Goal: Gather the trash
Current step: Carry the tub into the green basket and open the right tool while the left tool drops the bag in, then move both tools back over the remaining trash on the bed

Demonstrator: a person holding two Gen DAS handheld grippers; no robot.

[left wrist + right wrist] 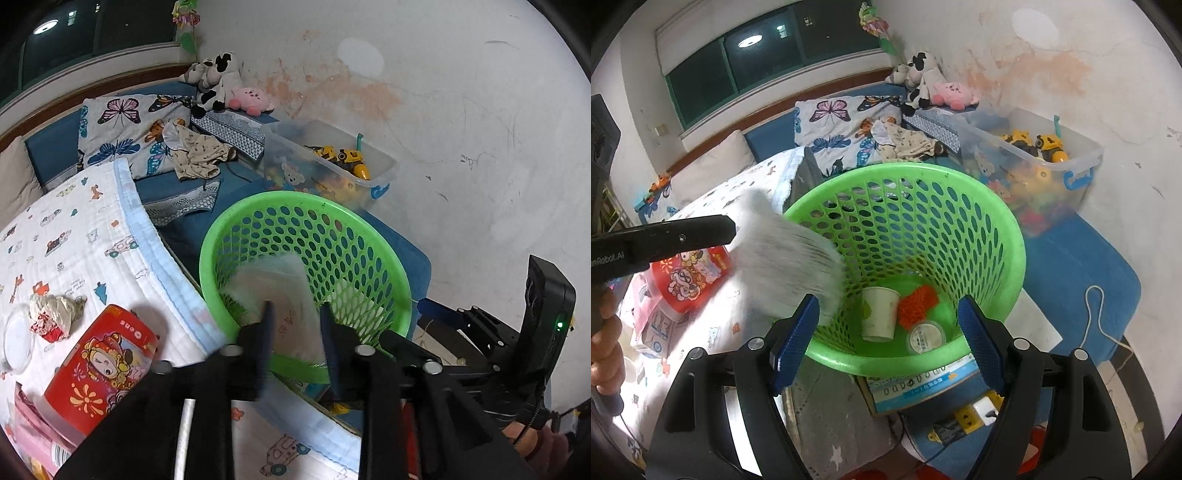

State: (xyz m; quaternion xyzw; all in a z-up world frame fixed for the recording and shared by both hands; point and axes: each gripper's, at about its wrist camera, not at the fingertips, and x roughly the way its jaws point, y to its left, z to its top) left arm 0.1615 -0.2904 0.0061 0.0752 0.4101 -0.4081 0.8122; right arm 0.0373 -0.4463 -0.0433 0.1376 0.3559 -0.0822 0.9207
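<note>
A green perforated basket [369, 236] stands beside the bed. In the left wrist view my left gripper [295, 314] hangs over its near rim, its fingers apart. A pale translucent packet [280, 288], motion-blurred, slips between them into the basket. The right wrist view shows that gripper [731, 230] from the side, with the blurred packet [790, 251] streaking from its tip towards the basket [1012, 236]. On the basket's floor lie a paper cup [879, 314], an orange mesh piece [918, 304] and a small lidded tub [925, 338]. My right gripper [886, 299] is open above the near rim, holding nothing.
On the printed quilt [74, 240] sit a red cartoon can [99, 365], a crumpled wrapper [55, 314] and a clear lid [16, 339]. A clear toy bin [332, 166] stands by the wall. Under the basket are a box [923, 384] and a power strip [964, 421]. A white cable [1097, 314] crosses the blue mat.
</note>
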